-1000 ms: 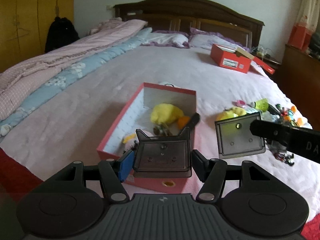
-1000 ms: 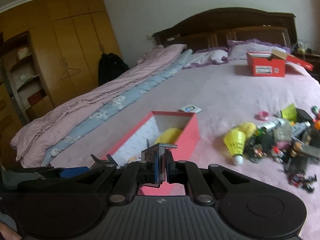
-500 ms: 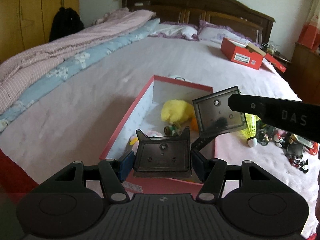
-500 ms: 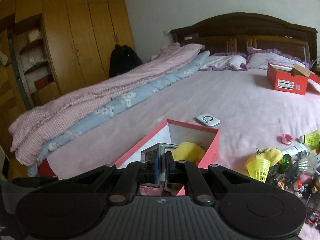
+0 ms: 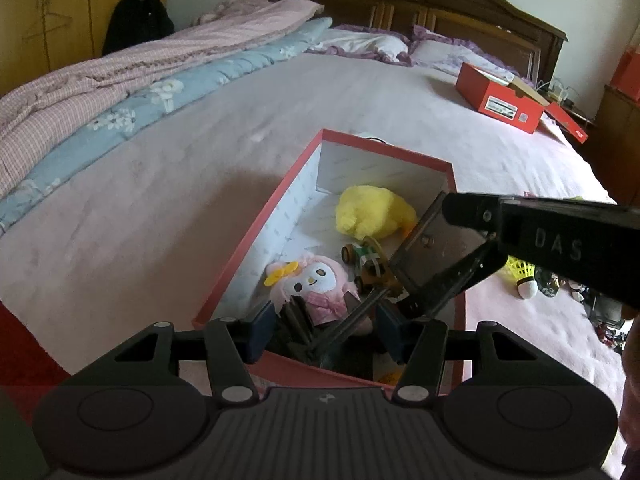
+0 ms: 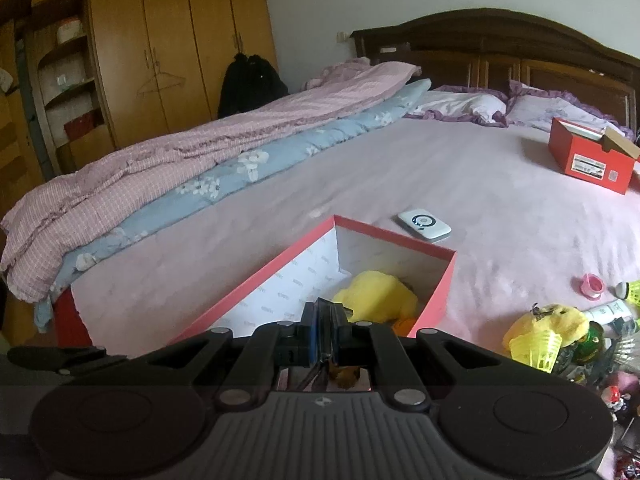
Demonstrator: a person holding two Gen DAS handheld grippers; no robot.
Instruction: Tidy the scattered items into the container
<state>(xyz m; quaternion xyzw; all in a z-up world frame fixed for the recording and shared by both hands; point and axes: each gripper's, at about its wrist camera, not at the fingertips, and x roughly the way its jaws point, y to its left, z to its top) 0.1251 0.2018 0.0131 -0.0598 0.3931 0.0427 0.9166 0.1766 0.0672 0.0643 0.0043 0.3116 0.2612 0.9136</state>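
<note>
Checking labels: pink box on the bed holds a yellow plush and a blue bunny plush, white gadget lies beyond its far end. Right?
One slip: the bunny plush is pink, not blue, as the left wrist view shows. The rest stands: the yellow plush lies in the pink box, and the right wrist view shows the white gadget on the bed beyond the box's far end.

The far half of the pink box (image 5: 276,200) lies open above the yellow plush (image 5: 374,212) — its near end is crowded by the right gripper (image 5: 416,276) and a pink doll (image 5: 316,284).

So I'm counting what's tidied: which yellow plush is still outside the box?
The yellow plush among the clutter right of the pink box; the other lies inside.
</note>
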